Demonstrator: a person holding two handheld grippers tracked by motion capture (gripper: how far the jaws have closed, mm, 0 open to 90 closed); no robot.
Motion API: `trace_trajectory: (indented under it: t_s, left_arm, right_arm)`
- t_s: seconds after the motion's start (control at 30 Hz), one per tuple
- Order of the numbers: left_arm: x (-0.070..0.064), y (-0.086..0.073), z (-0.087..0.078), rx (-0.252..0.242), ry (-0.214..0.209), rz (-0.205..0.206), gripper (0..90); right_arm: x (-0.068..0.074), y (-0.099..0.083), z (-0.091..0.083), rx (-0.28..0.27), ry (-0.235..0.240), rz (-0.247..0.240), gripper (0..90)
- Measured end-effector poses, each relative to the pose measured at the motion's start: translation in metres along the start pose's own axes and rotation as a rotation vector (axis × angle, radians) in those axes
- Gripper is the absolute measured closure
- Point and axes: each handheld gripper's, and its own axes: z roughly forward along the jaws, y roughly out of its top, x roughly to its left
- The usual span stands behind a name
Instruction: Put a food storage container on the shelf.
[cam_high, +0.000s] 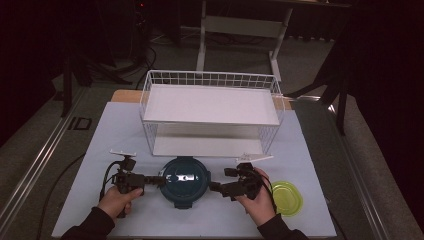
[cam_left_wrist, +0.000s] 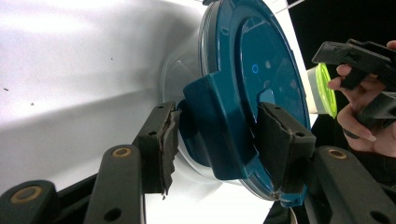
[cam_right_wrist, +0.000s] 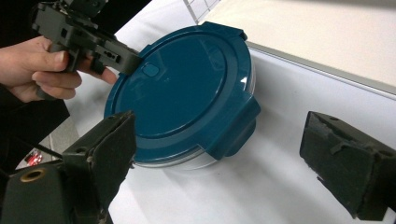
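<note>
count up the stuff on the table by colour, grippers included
Teal: 1, the round lidded container
Yellow-green: 1, the round lid
White: 1, the two-tier wire rack
Black: 2, the left gripper and the right gripper
Total: 5

White tabletop (cam_high: 125, 130) and its load.
A white wire two-tier rack (cam_high: 210, 112), round teal-lidded clear container (cam_high: 184, 181) and yellow-green round lid (cam_high: 287, 198) rest on it.

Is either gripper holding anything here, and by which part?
The left gripper straddles a latch tab of the teal container lid, jaws not clearly clamped. The right gripper is open, holding nothing.
</note>
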Motion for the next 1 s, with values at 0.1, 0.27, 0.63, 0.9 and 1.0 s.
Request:
trace_trajectory:
  t_s: [0.1, 0.27, 0.63, 0.9, 1.0]
  left_arm:
    - [0.000, 0.002, -0.003, 0.002, -0.004, 0.006, 56.6]
    - [-0.001, 0.004, -0.002, 0.024, 0.003, -0.010, 56.4]
    - [0.014, 0.003, 0.004, 0.047, -0.101, -0.119, 52.0]
    - [0.005, -0.001, 0.002, 0.030, -0.081, -0.048, 52.1]
    - [0.000, -0.004, 0.000, 0.019, -0.072, 0.009, 52.4]
  right_arm:
    - [0.000, 0.000, 0.003, 0.014, 0.009, 0.019, 10.4]
    - [-0.003, -0.002, 0.011, 0.046, 0.042, 0.066, 10.8]
    - [-0.008, -0.004, 0.014, 0.067, 0.049, 0.108, 14.6]
    - [-0.012, -0.007, 0.016, 0.079, 0.064, 0.173, 17.2]
    - [-0.014, -0.009, 0.019, 0.082, 0.078, 0.196, 19.4]
